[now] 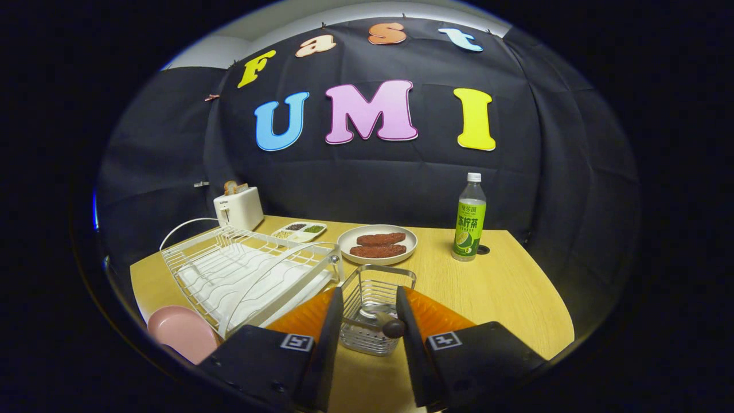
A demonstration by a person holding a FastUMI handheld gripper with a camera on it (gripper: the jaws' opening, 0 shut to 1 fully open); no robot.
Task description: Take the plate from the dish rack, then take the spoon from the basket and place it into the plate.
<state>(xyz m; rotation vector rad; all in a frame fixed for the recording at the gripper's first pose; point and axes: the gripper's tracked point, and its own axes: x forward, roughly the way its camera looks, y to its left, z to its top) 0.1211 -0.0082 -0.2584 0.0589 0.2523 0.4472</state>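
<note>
Wooden counter (504,287); empty white dish rack (246,272); pink plate (182,331) beside rack's near corner. Wire basket (373,310) between spread fingers of hand-held gripper (369,327), holding spoon (385,322), long axis leaning toward camera, dark end nearest, ungrasped.

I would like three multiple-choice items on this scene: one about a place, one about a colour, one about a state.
1. Where is the spoon?
A. in the wire basket
B. on the pink plate
C. in the dish rack

2. What colour is the plate beside the rack?
A. green
B. pink
C. blue

3. How is the gripper?
A. shut on the bottle
B. shut on the spoon
C. open around the basket

Answers: 1 A, its handle pokes from the basket. 2 B, it looks pink. 3 C, the fingers stand apart with the basket between.
</note>
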